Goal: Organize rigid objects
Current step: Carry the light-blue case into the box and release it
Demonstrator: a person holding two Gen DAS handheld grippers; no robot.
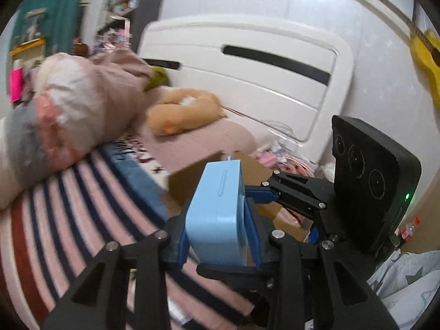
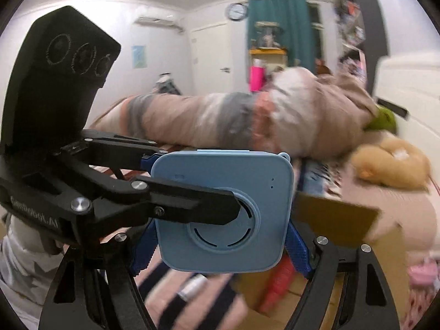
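Note:
A light blue boxy device (image 1: 217, 209) with a round grille on its face (image 2: 222, 211) is held in the air above the bed by both grippers at once. My left gripper (image 1: 218, 236) is shut on its two flat faces, blue pads on each side. My right gripper (image 2: 220, 244) is shut on its left and right edges. In the left wrist view the right gripper comes in from the right (image 1: 297, 189). In the right wrist view the left gripper comes in from the left (image 2: 192, 200), one finger across the grille.
Below is a bed with a striped pink, navy and red cover (image 1: 55, 220). An open cardboard box (image 2: 335, 220) sits on it beneath the device. A rolled duvet (image 1: 68, 115), a tan plush toy (image 1: 181, 112) and a white headboard (image 1: 247, 77) lie beyond.

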